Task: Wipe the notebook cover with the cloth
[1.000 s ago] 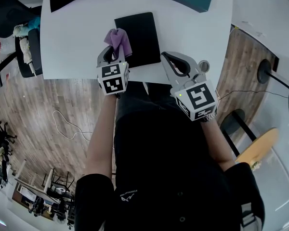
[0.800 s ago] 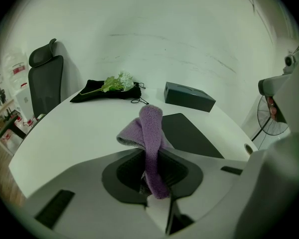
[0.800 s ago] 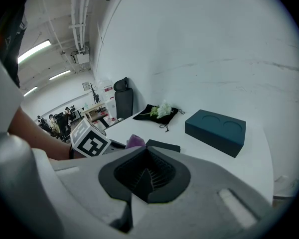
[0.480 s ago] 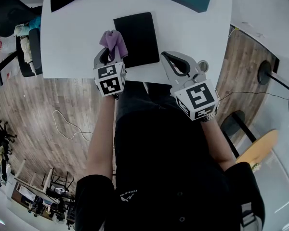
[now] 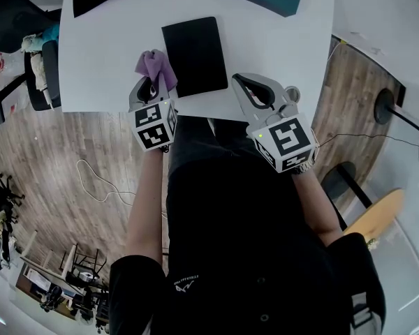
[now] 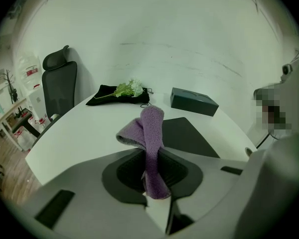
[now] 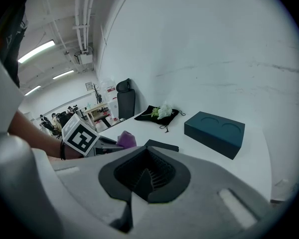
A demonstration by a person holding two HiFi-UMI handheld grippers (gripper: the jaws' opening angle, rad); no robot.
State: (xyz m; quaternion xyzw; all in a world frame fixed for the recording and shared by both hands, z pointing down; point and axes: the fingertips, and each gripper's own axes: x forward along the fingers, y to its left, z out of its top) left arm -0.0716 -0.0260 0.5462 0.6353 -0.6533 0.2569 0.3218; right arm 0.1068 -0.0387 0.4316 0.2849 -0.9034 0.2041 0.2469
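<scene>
The notebook (image 5: pixel 194 56) is lying near the table's (image 5: pixel 105 61) front edge, with bare tabletop on either side. The left gripper (image 5: pixel 151 84) is pinching the cloth (image 5: pixel 153 67) just beside the notebook's left edge. The right gripper (image 5: pixel 246 86) is hovering closed, empty.

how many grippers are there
2: left gripper left of the notebook, shut on the cloth; right gripper off its near right corner, shut and empty.

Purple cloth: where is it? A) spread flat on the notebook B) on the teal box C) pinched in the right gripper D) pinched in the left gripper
D: the left gripper view shows the purple cloth pinched between the left gripper's jaws; the right gripper holds nothing.
</scene>
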